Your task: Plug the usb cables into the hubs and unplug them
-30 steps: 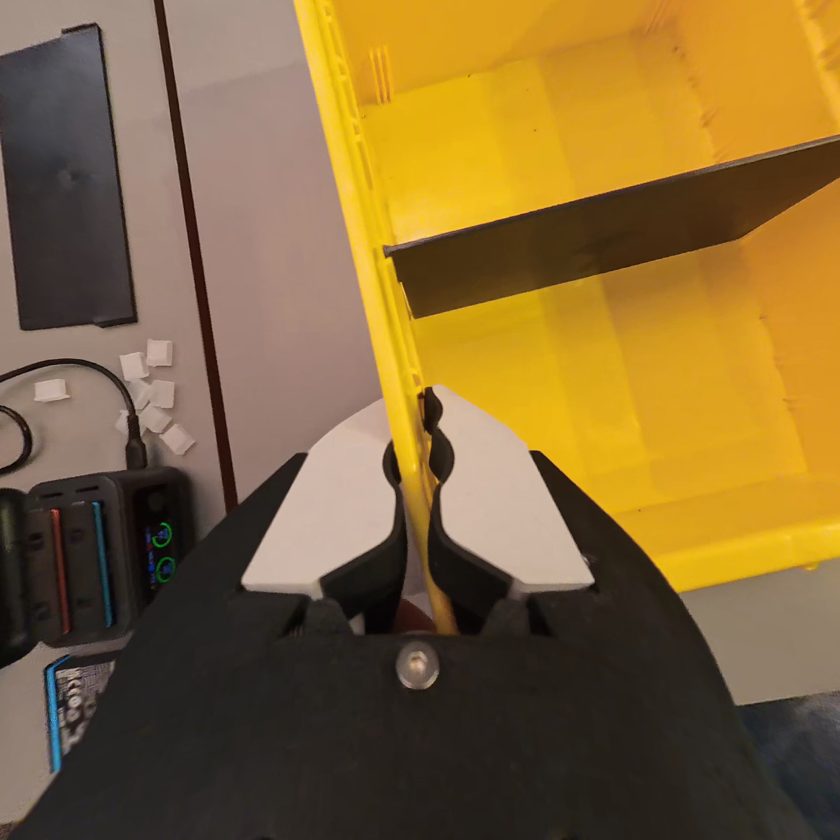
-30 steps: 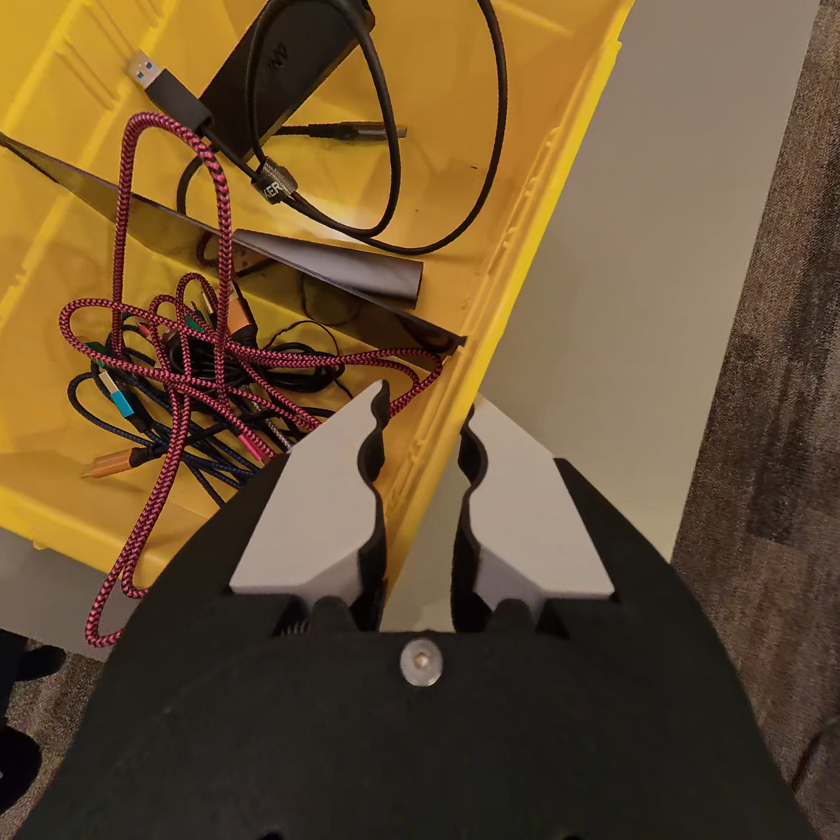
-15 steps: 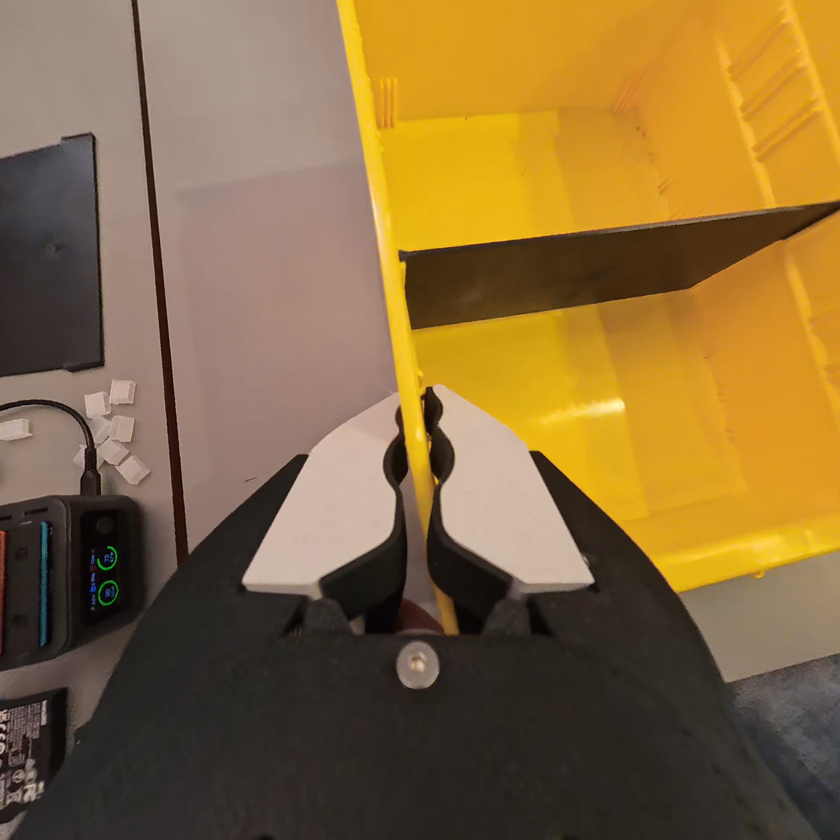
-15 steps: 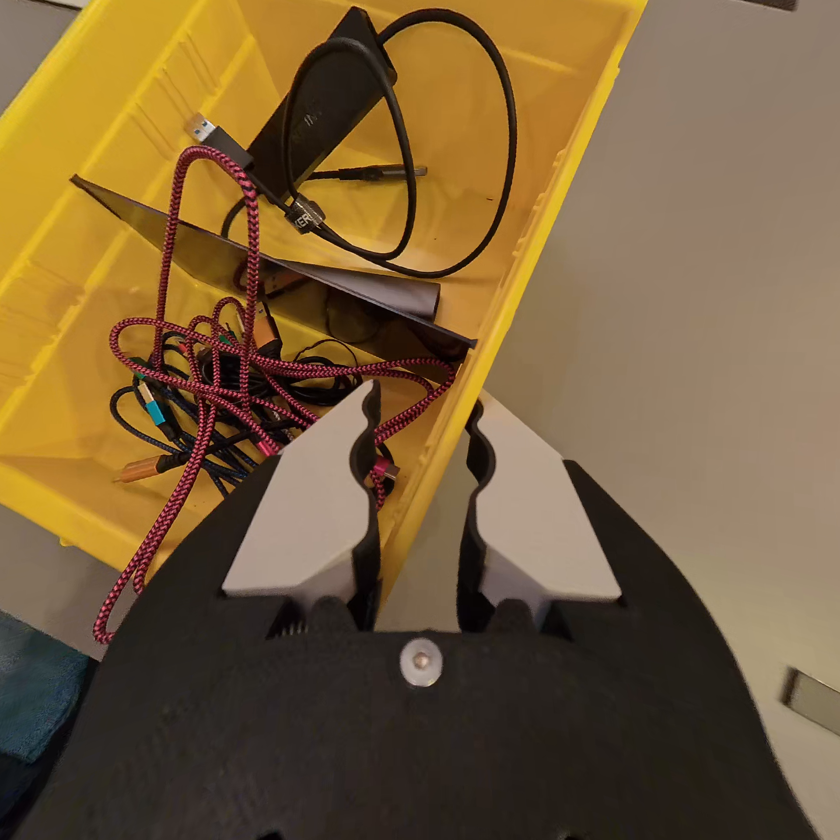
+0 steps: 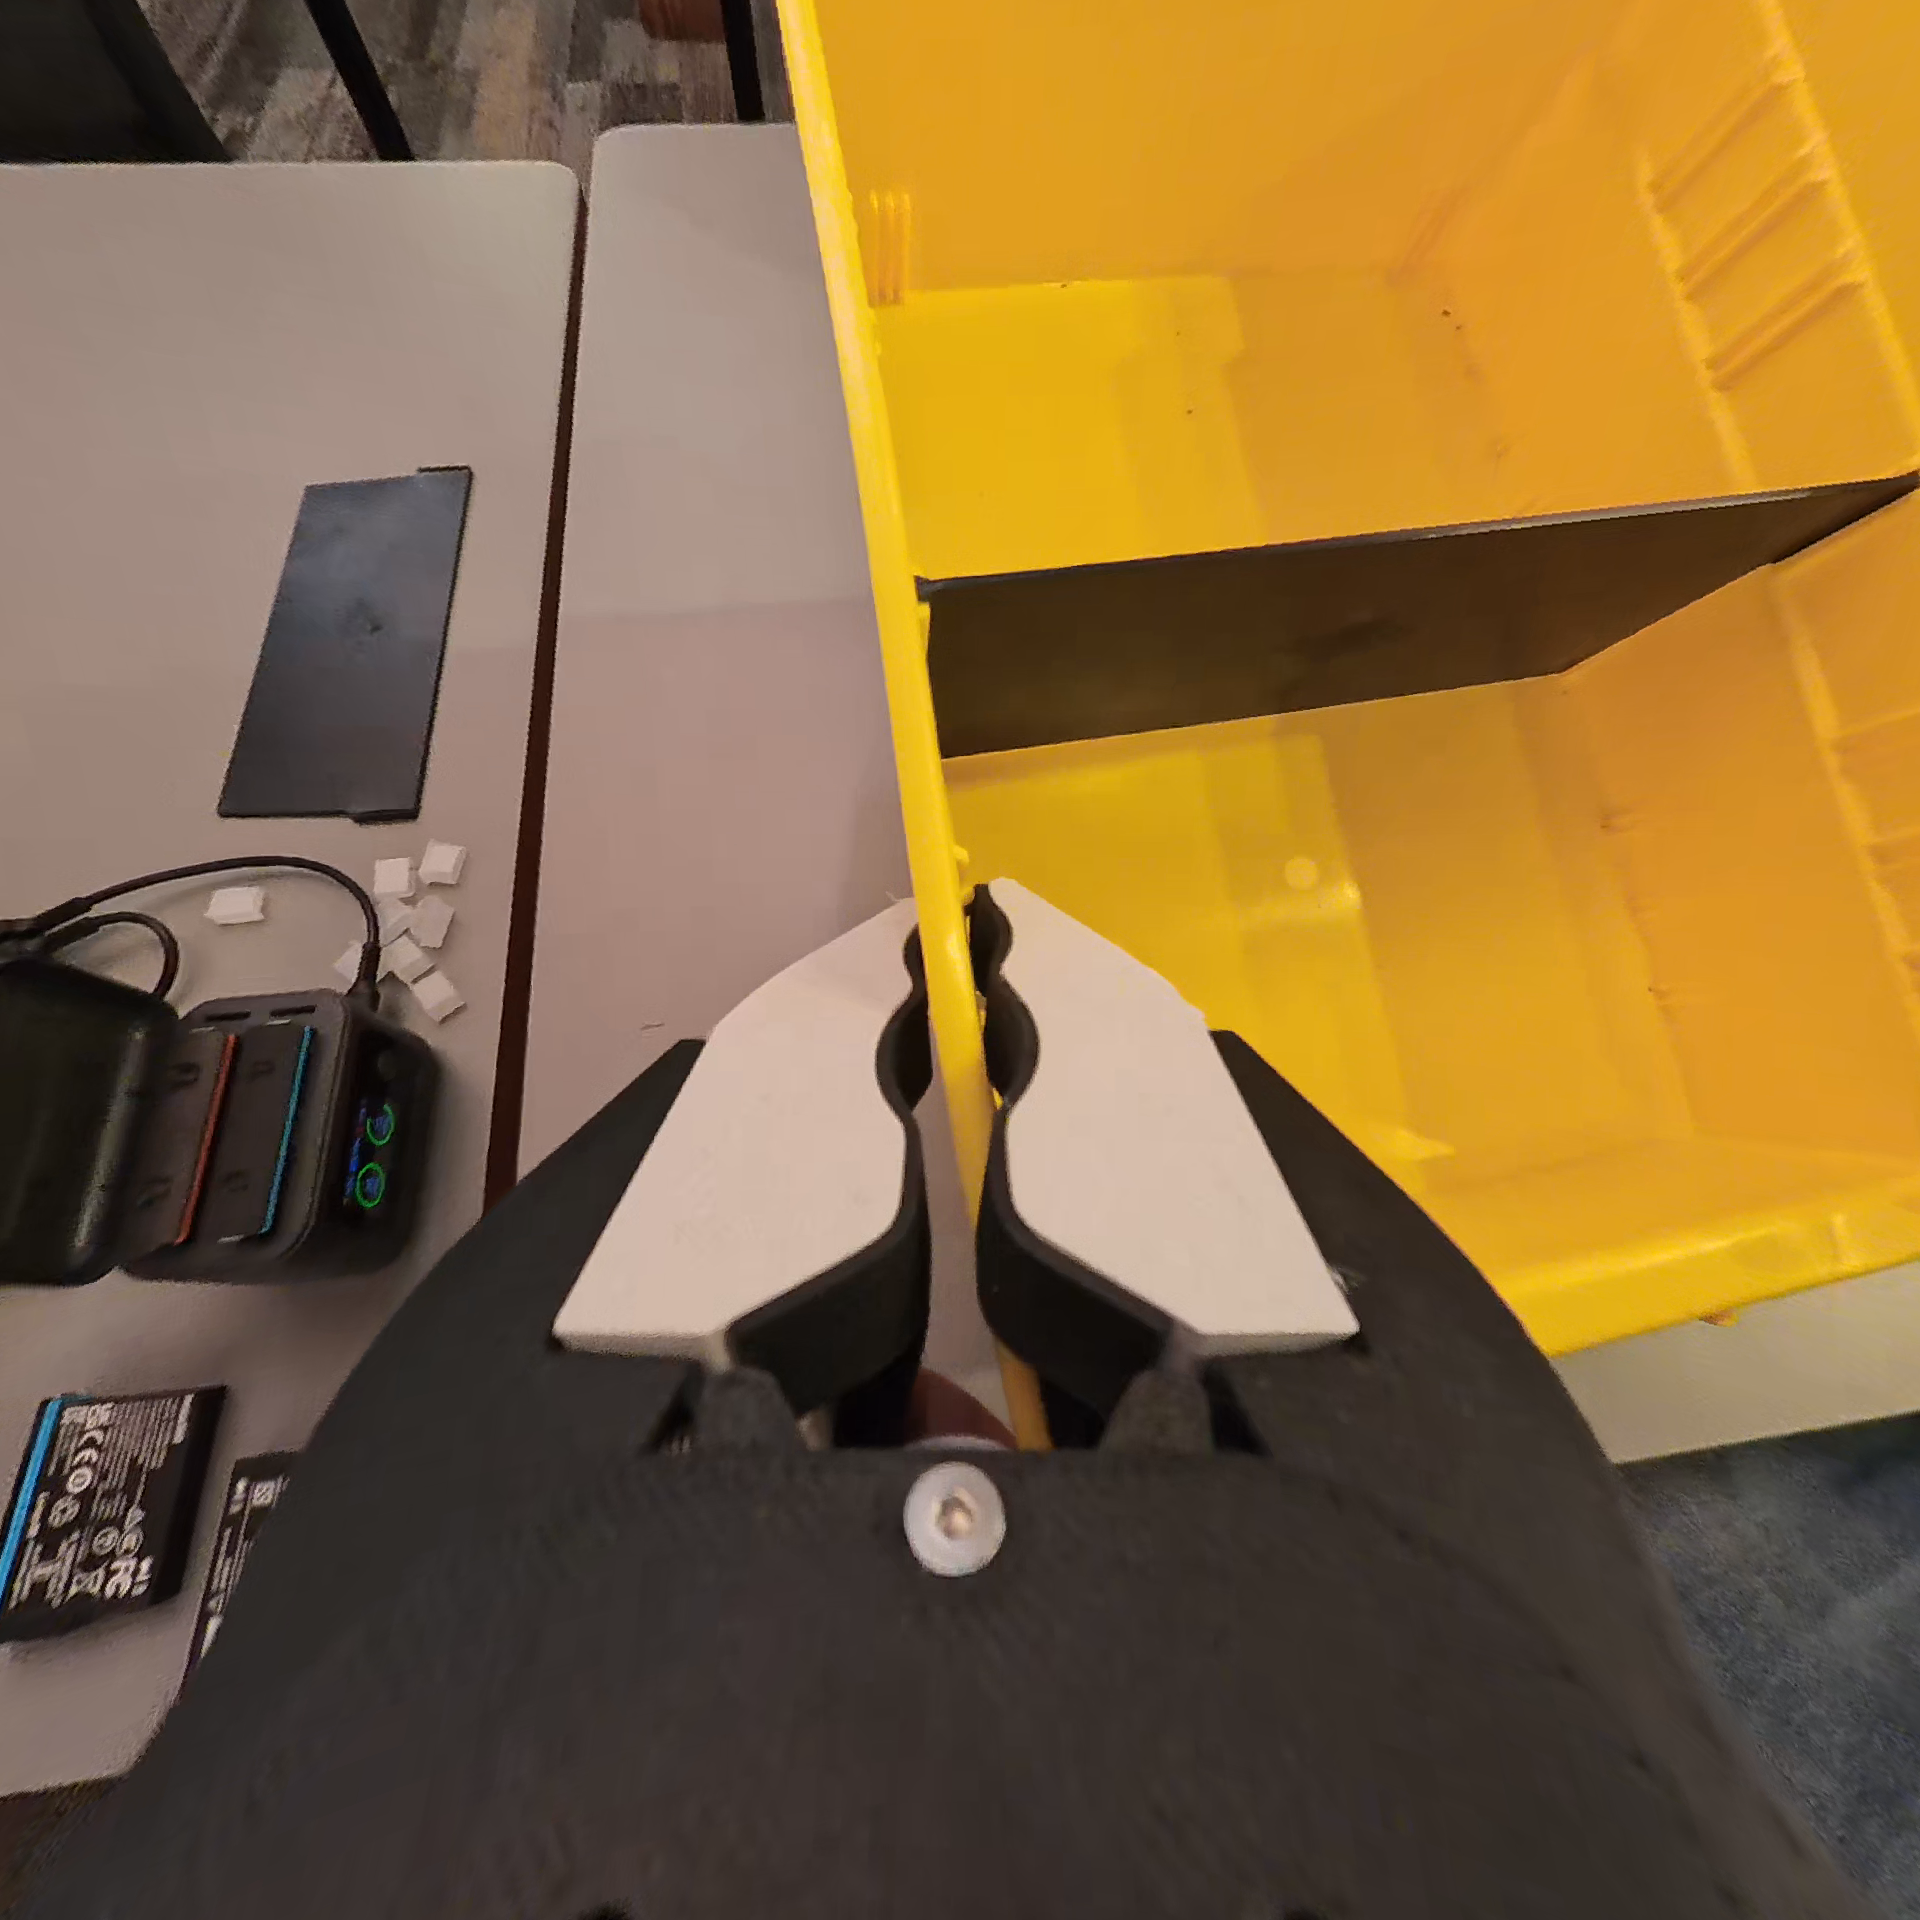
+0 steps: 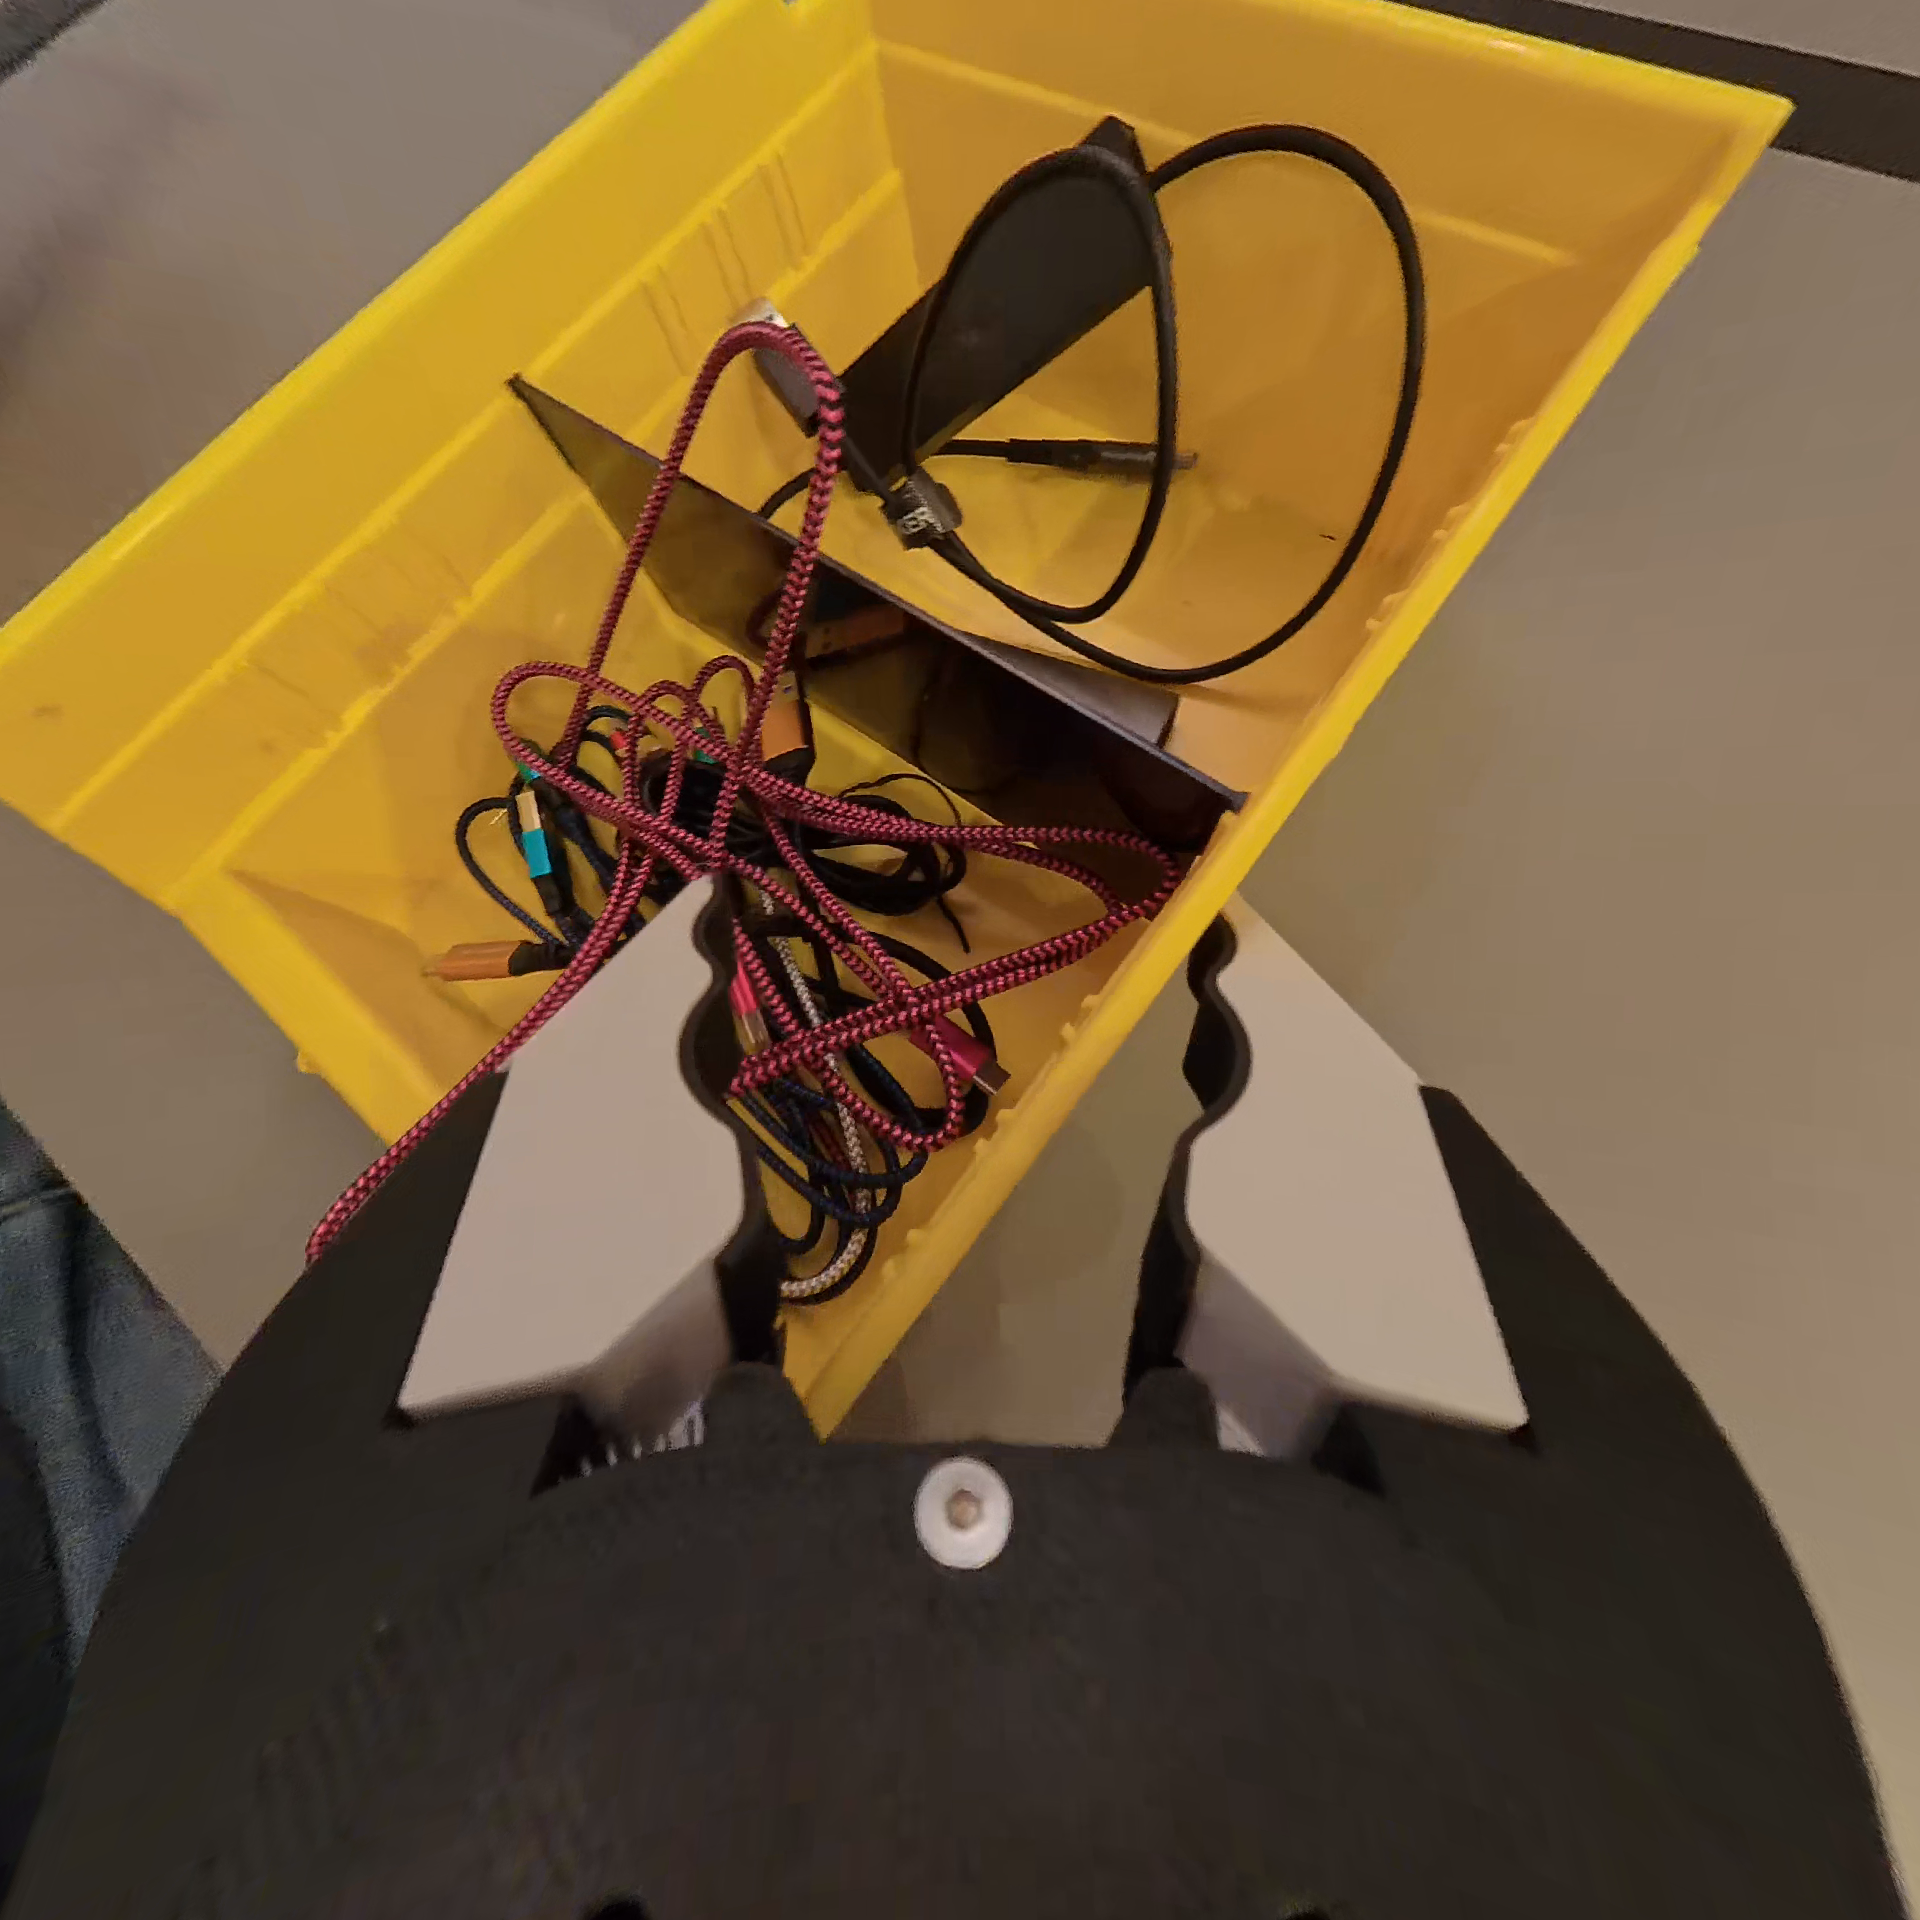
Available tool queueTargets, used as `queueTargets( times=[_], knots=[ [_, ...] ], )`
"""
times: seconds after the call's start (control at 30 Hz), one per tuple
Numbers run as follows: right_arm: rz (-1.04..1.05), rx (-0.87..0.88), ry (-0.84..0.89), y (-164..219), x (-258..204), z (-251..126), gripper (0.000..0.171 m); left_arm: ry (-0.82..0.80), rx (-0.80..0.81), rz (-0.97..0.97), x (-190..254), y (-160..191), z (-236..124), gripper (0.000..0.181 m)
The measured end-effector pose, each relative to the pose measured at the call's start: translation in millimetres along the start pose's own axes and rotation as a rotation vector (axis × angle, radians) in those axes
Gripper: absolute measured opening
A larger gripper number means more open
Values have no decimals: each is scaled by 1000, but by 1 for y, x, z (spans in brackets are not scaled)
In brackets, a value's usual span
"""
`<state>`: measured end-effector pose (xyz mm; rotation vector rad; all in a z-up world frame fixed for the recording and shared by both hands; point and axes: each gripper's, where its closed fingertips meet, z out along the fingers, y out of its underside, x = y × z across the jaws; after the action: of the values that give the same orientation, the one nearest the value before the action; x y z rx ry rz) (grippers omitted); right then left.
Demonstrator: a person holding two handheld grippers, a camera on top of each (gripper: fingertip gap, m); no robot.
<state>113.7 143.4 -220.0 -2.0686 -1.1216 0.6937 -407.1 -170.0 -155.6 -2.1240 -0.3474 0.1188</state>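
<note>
the left tool (image 5: 951,914) is clamped on the side wall of a yellow bin (image 5: 1351,935). the right tool (image 6: 961,935) gapes wide over another yellow bin's (image 6: 1039,1226) wall. inside, tangled usb cables (image 6: 790,852) fill the near compartment; a black hub (image 6: 997,301), seemingly, lies beyond the divider (image 6: 727,561).

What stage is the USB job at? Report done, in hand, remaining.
Done: nothing plugged; cable tangle and black hub lie in the cable bin. In hand: left gripper clamps the wall of the empty bin; right gripper hangs open astride the cable bin's rim. Remaining: every plugging and unplugging.
</note>
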Motion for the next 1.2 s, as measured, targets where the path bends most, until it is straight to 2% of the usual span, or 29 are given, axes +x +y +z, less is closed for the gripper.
queueTargets(
  times=[0.03, 0.2, 0.37, 0.47, 0.5, 0.63, 0.73, 0.87, 0.9, 1.07, 1.2],
  knots=[
    [-3, 6, -22, -5, -14, 8, 89, -3, 8, -1, -1, 0, -4, 3],
    [3, 47, -125, -31, -84, 48, 116, -15, 58, -23, -3, -7, -26, 3],
    [59, 98, -259, -61, -150, 85, 124, -21, 117, -43, -3, -19, -51, 3],
    [-6, 69, -339, -74, -188, 110, 131, -32, 148, -38, 0, -27, -66, 3],
    [-13, 60, -383, -78, -199, 117, 129, -32, 155, -34, 2, -29, -70, 3],
    [2, 49, -439, -93, -214, 128, 134, -23, 181, -24, 15, -40, -81, 3],
    [-11, 107, -429, -104, -207, 109, 131, 9, 196, -8, 35, -50, -82, 3],
    [-42, 239, -471, -117, -196, 51, 121, 95, 208, 24, 86, -68, -60, 3],
    [-43, 269, -497, -118, -195, 33, 117, 122, 212, 37, 102, -73, -51, 3],
    [-78, 379, -511, -109, -192, -49, 120, 223, 226, 145, 197, -98, 0, 3],
    [-88, 401, -385, -83, -174, -78, 122, 378, 176, 178, 287, -102, 47, 3]
  ],
)
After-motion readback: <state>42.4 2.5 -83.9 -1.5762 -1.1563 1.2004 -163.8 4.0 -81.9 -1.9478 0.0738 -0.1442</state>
